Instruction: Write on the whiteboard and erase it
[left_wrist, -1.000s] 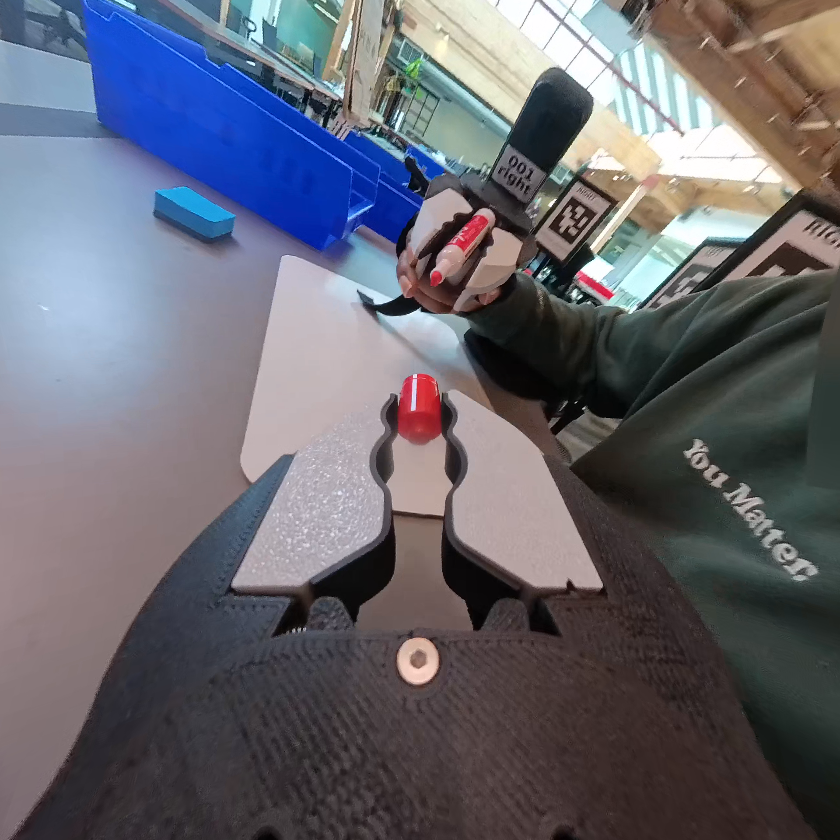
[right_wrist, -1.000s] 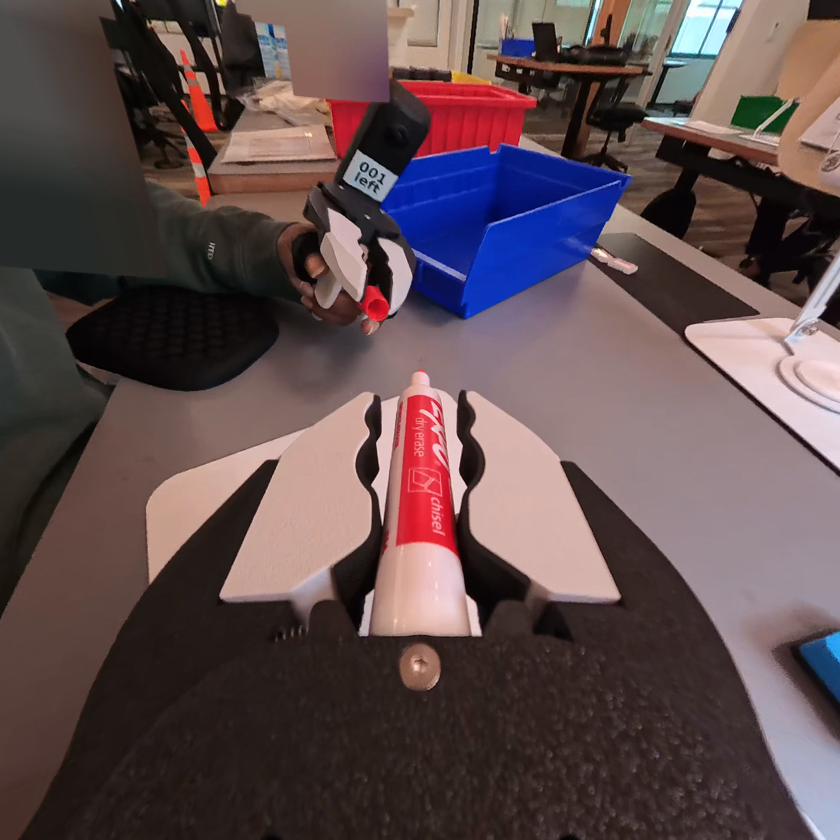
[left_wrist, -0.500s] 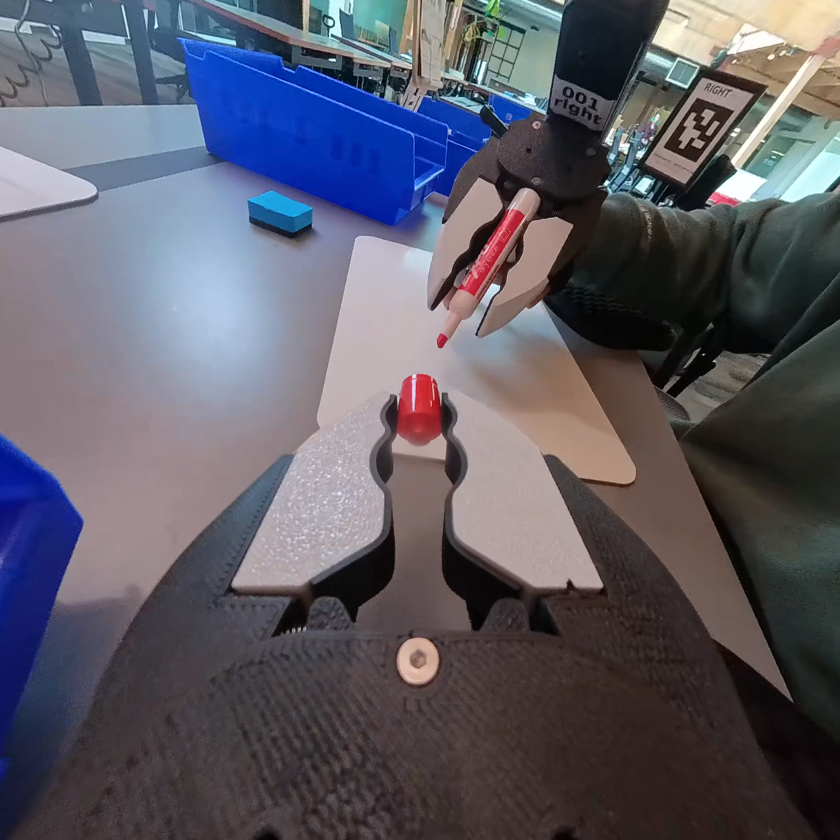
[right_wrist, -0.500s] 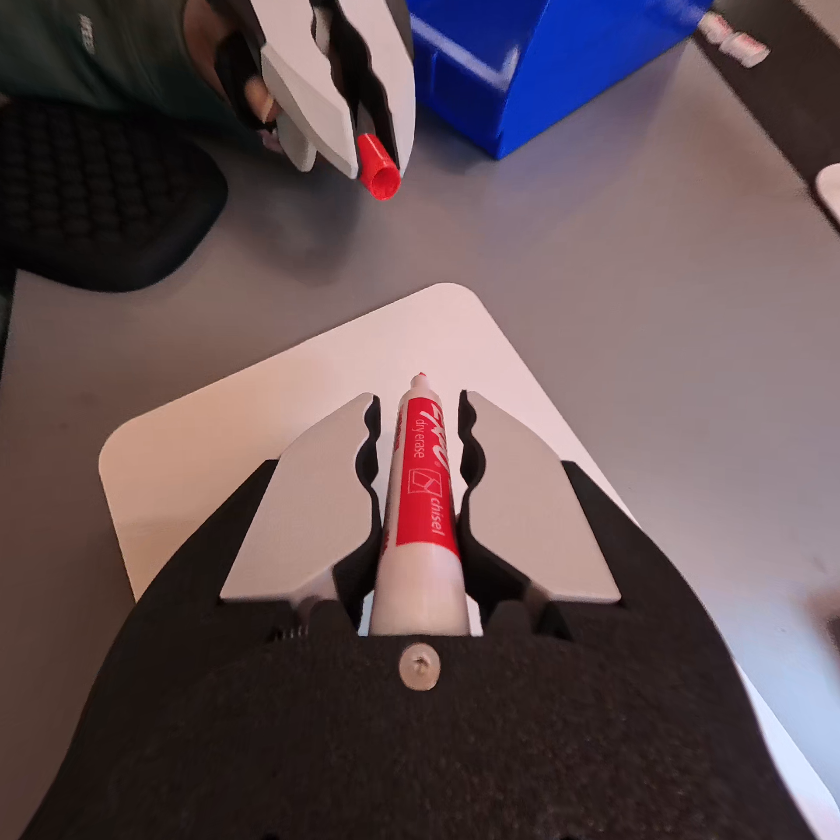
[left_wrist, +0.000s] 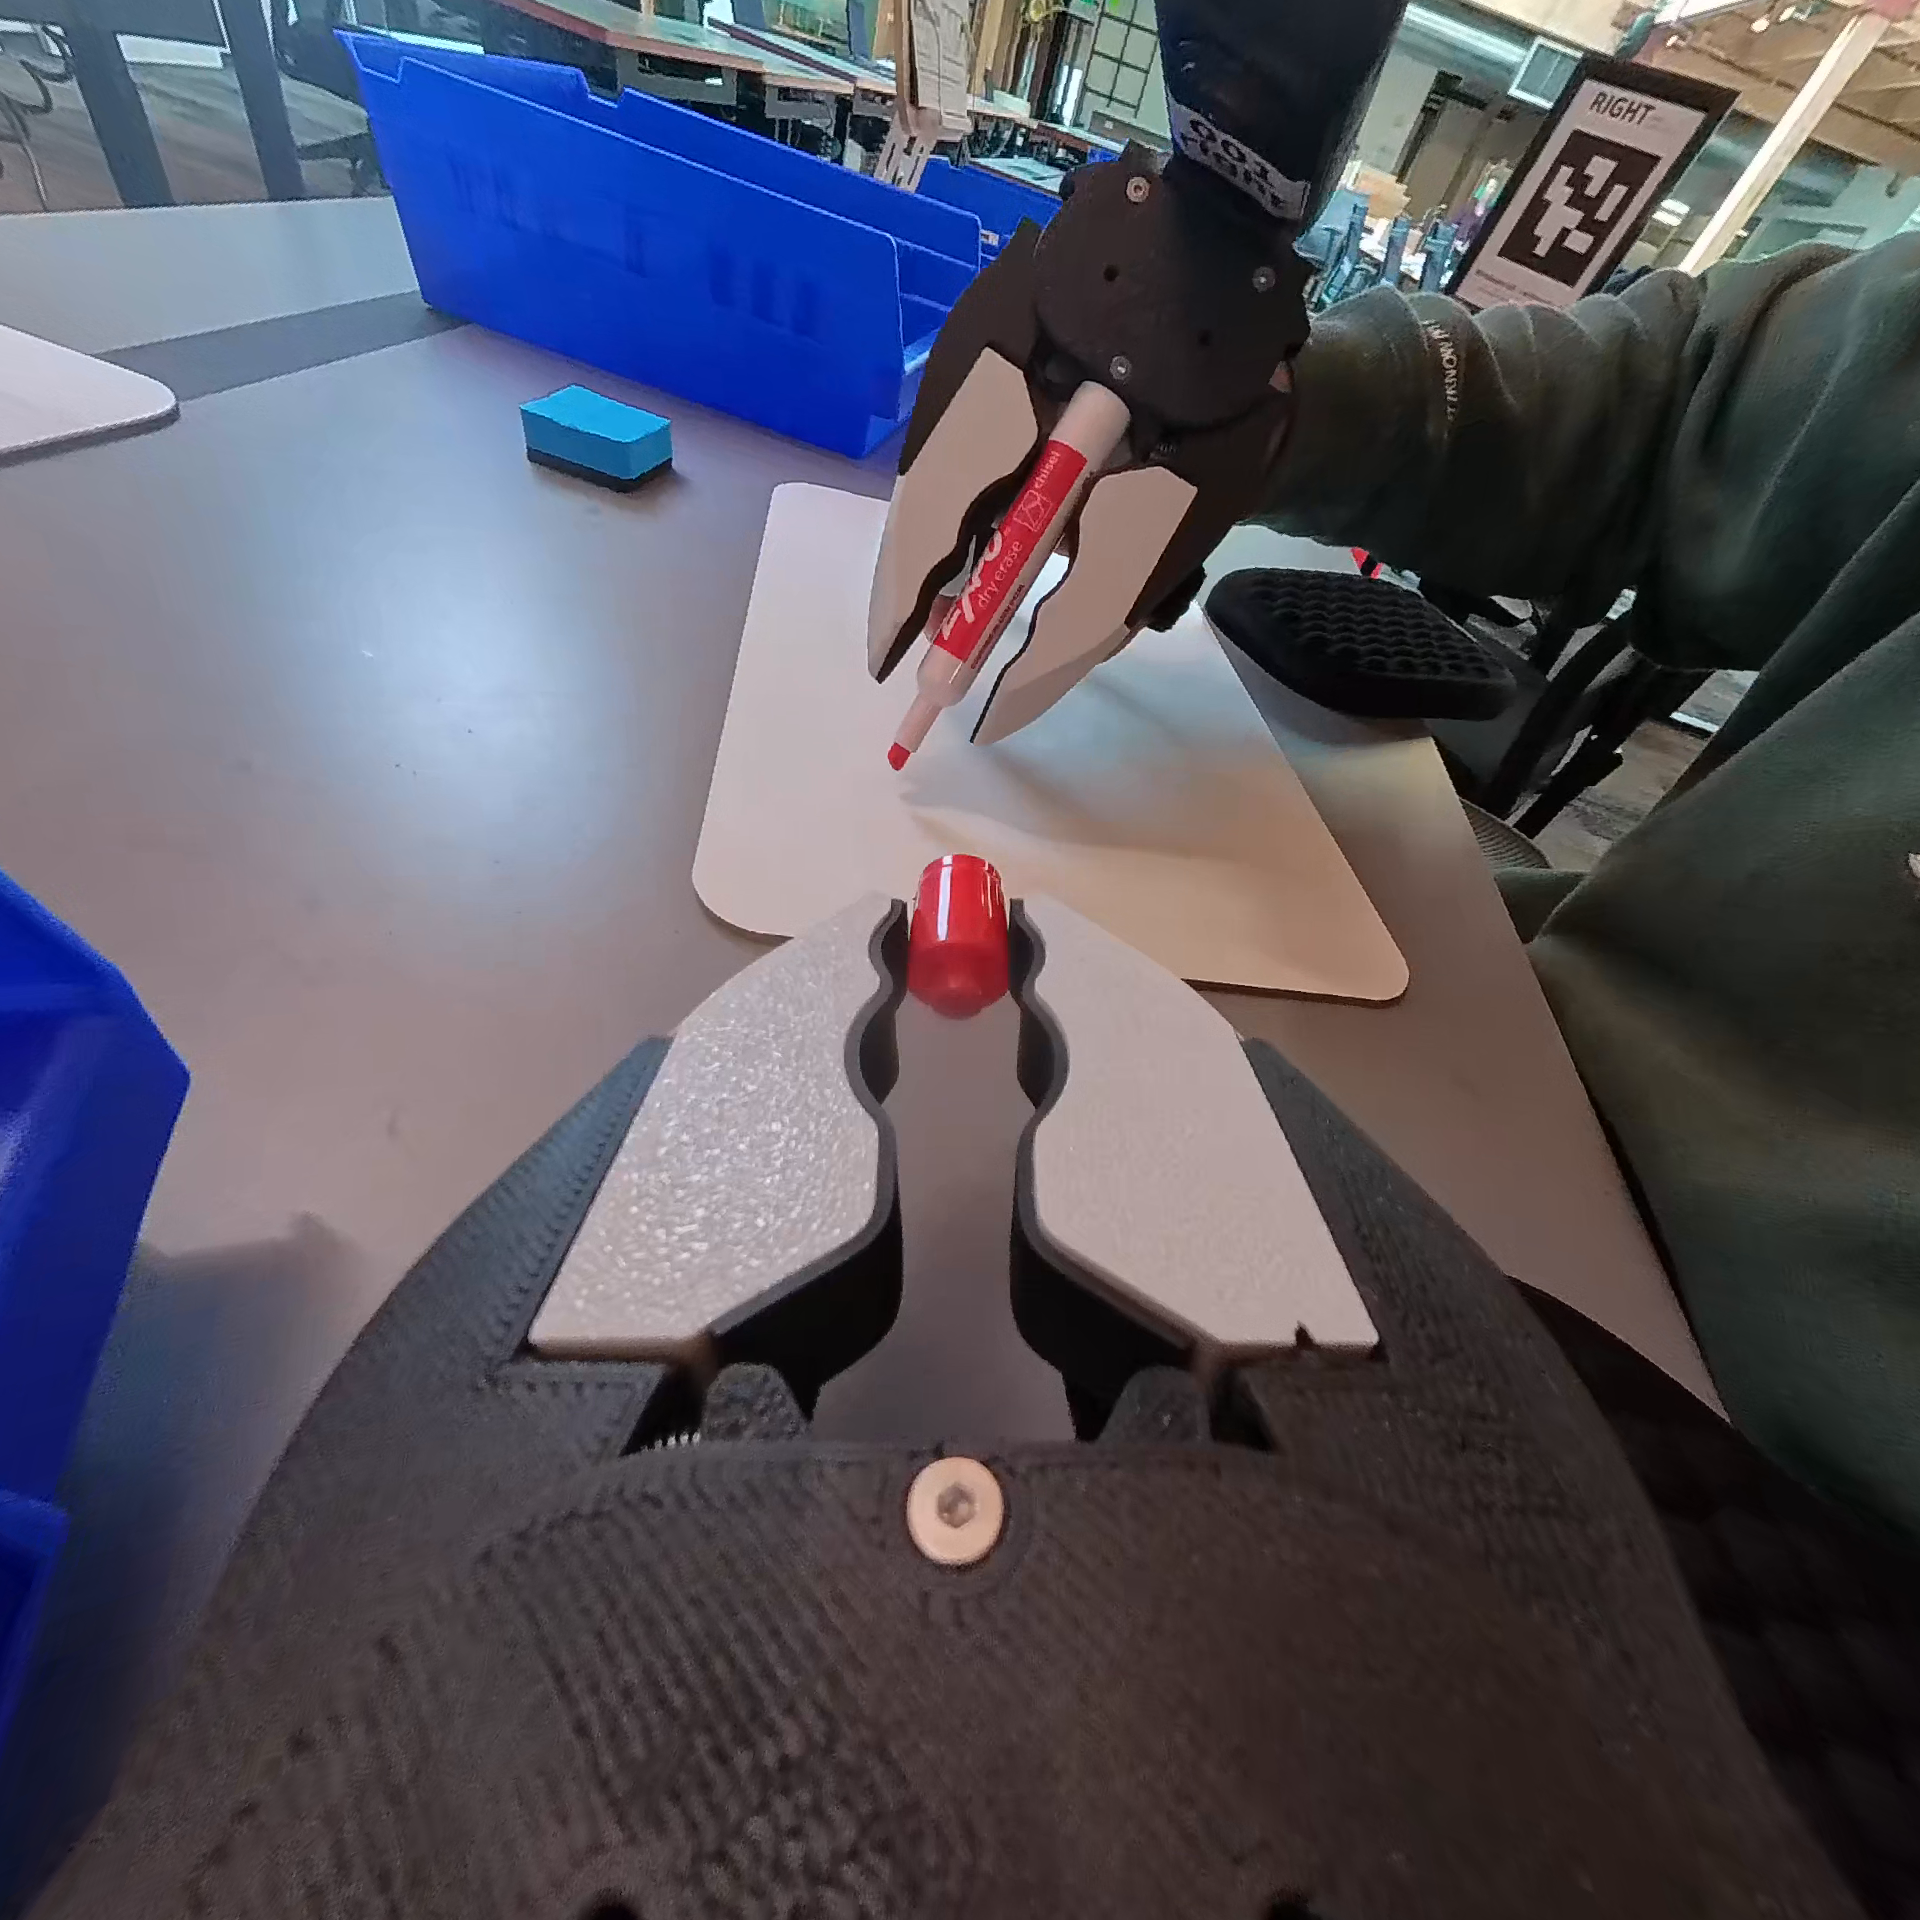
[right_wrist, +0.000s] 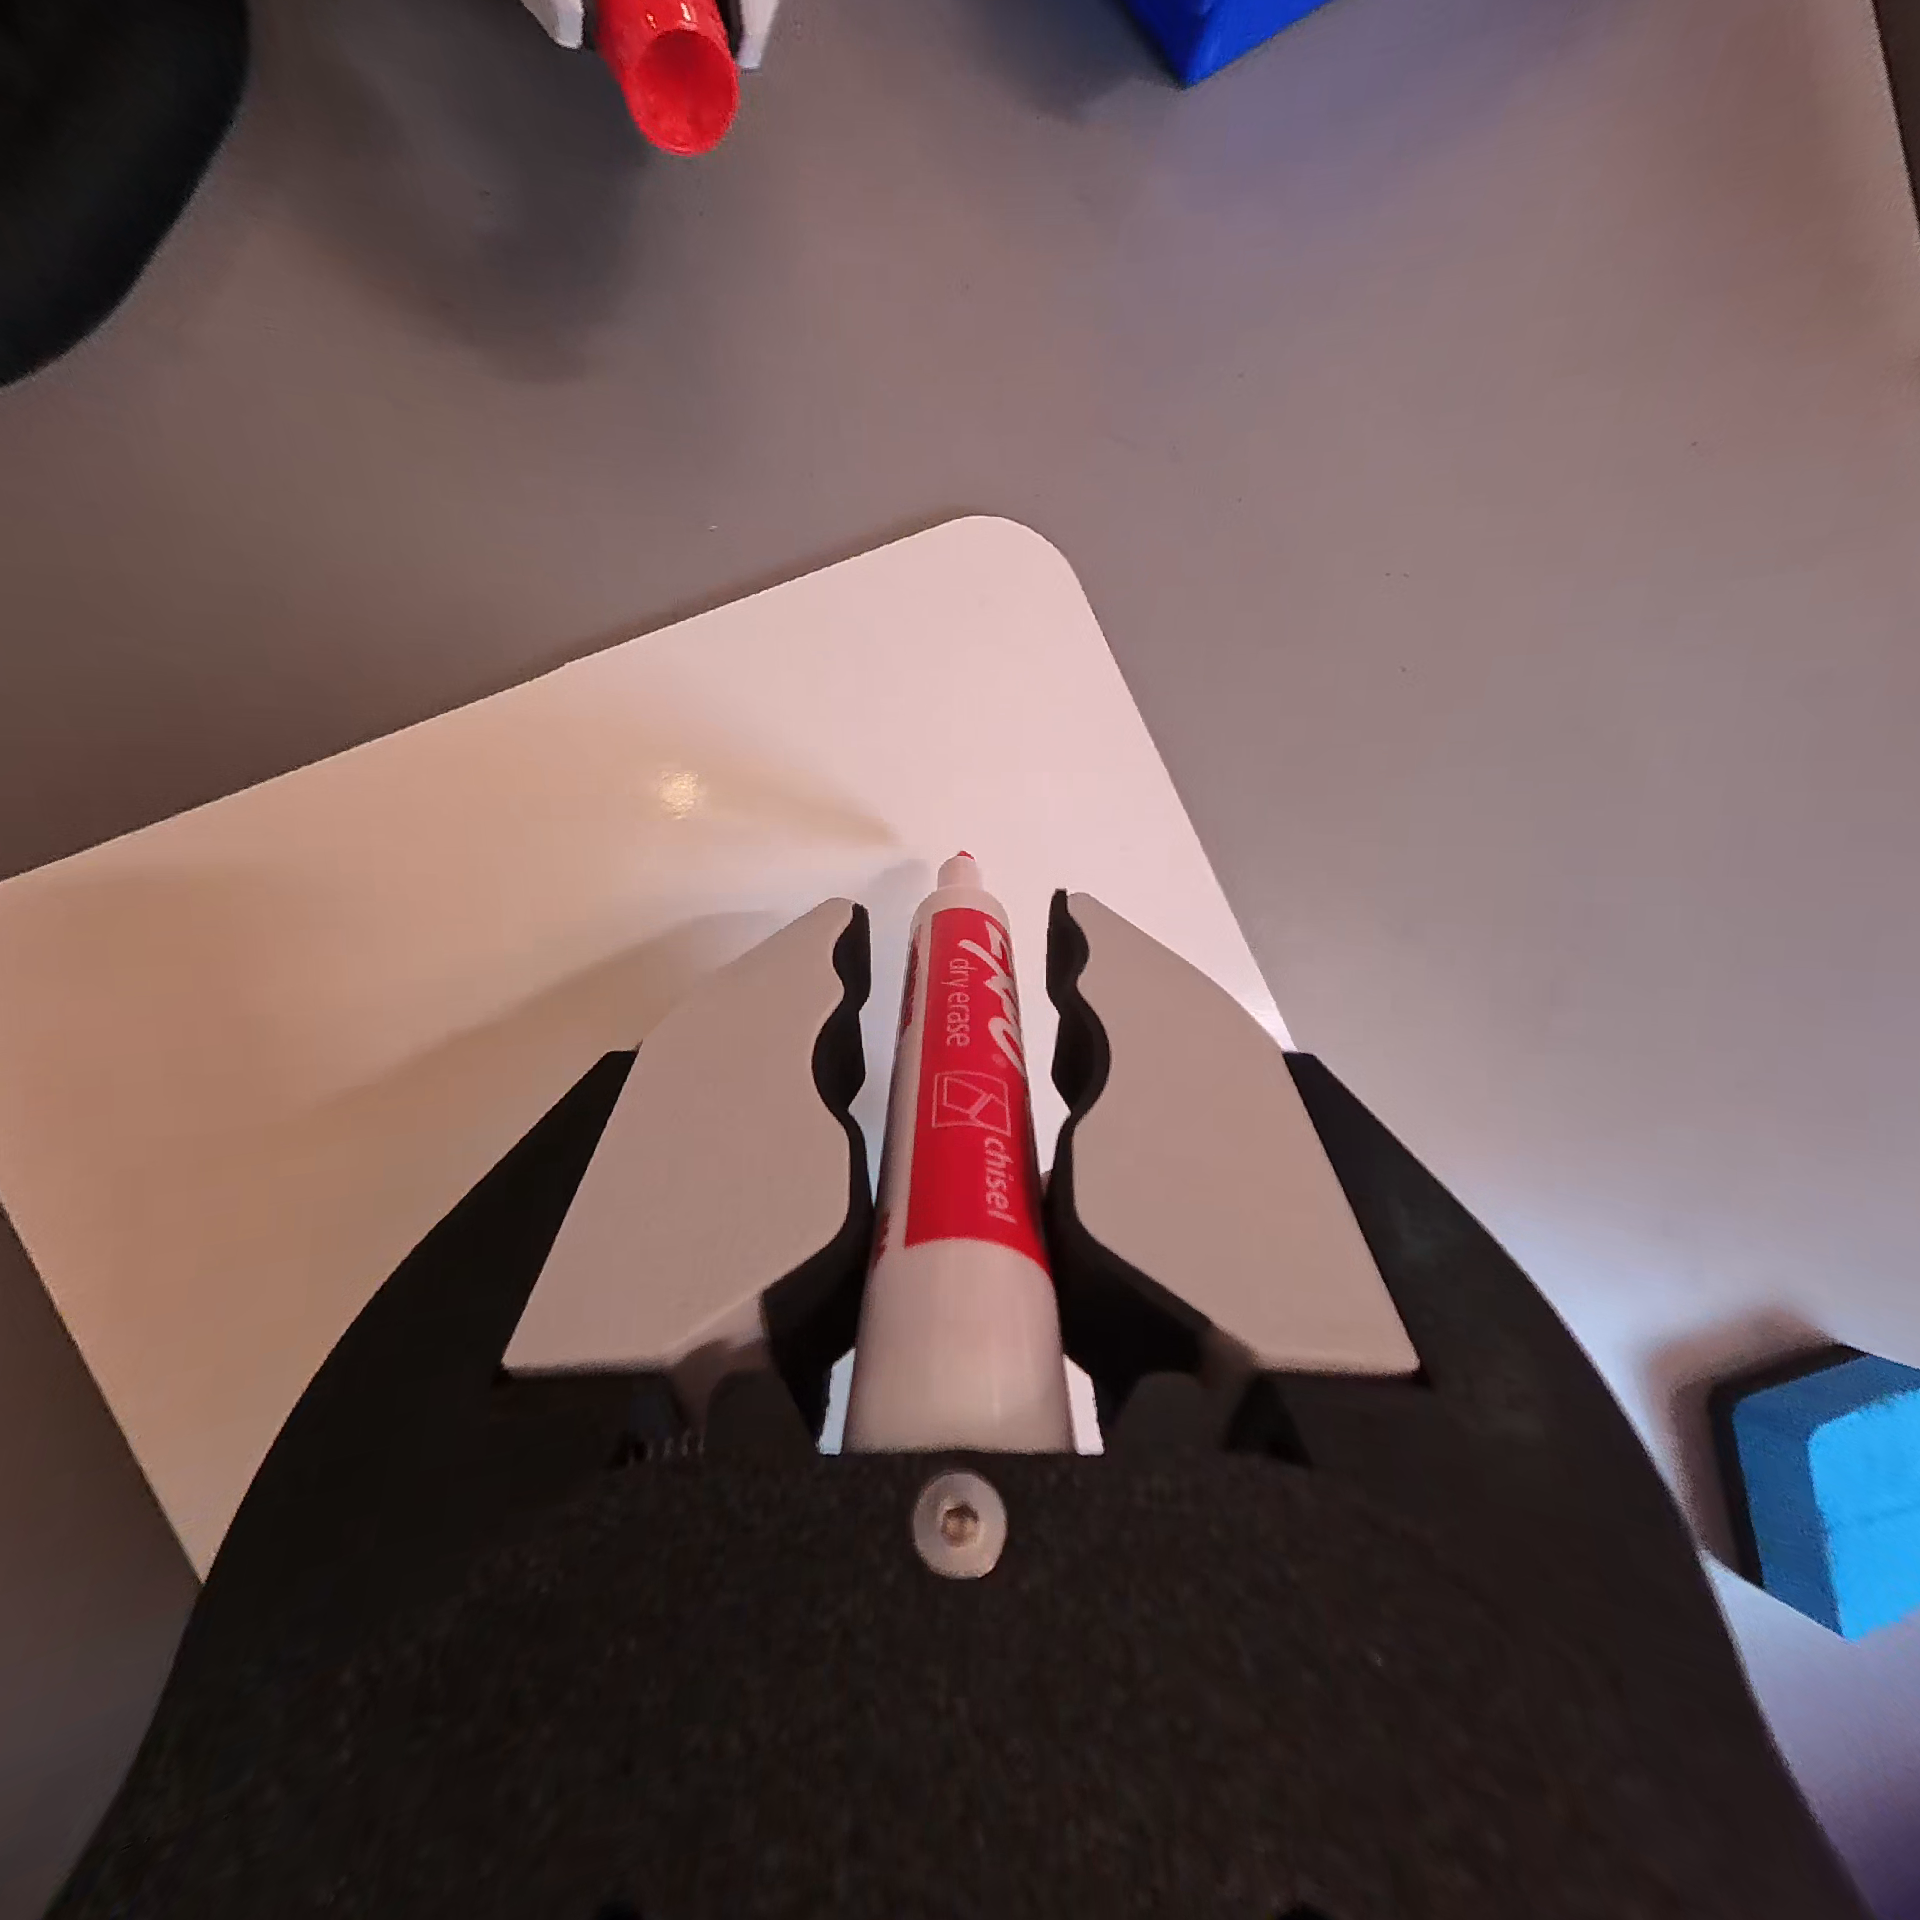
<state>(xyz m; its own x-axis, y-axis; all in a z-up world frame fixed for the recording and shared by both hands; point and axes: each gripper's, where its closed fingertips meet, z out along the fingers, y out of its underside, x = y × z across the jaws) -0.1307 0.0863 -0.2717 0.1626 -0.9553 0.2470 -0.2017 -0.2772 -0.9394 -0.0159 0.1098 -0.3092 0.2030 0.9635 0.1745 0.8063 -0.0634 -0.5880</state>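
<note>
A blank white whiteboard (left_wrist: 1049, 831) (right_wrist: 520, 935) lies flat on the grey table. My right gripper (right_wrist: 956, 914) (left_wrist: 930, 707) is shut on an uncapped red dry-erase marker (right_wrist: 961, 1122) (left_wrist: 997, 571). It points down at the board, with the red tip just above the surface or touching it; I cannot tell which. My left gripper (left_wrist: 954, 914) is shut on the marker's red cap (left_wrist: 956, 935) (right_wrist: 675, 83) and hovers by the board's near edge. A blue eraser (left_wrist: 597, 436) (right_wrist: 1839, 1496) lies on the table beside the board.
A long blue bin (left_wrist: 665, 260) stands behind the eraser, and another blue bin (left_wrist: 62, 1195) is at the left edge. A black mesh pad (left_wrist: 1361, 644) sits past the board's right side. A person's green sleeve (left_wrist: 1558, 416) reaches in from the right. Spacing between my two grippers at the tips: around 12 cm. It is some 20 cm from my right tips to the blue eraser (left_wrist: 597, 436). My right wrist view (right_wrist: 1840, 1427) looks at it from another angle.
My right gripper has tilted down and lowered the marker tip from well above the table to just over the whiteboard. The left gripper holds the cap throughout and has shifted a little.
</note>
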